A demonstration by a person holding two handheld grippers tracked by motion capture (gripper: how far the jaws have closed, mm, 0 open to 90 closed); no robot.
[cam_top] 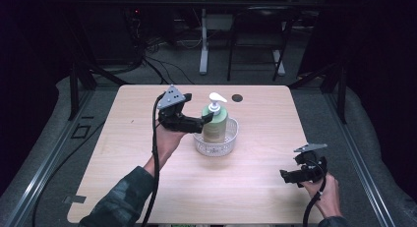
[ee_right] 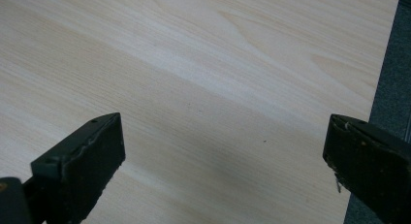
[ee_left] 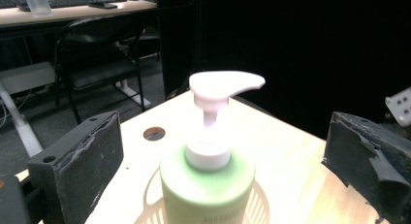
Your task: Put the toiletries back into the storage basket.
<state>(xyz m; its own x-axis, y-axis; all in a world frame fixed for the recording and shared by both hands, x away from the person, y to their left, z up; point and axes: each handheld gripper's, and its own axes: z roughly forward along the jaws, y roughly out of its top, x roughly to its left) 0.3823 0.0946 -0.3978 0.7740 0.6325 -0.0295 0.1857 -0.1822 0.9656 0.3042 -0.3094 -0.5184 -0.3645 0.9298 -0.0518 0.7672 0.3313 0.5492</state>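
Green pump bottle [cam_top: 215, 123] stands upright in a white basket [cam_top: 231, 136] mid-table; the left gripper [cam_top: 206, 118], just beside the bottle, has jaws spread either side, probably to grasp it, while the right gripper [cam_top: 285, 176], well apart from the bottle, idles wide open

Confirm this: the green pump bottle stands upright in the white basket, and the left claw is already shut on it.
One thing is wrong: the left claw is open, its jaws wide on either side of the green pump bottle, as the left gripper view shows. The bottle does stand upright in the white basket.
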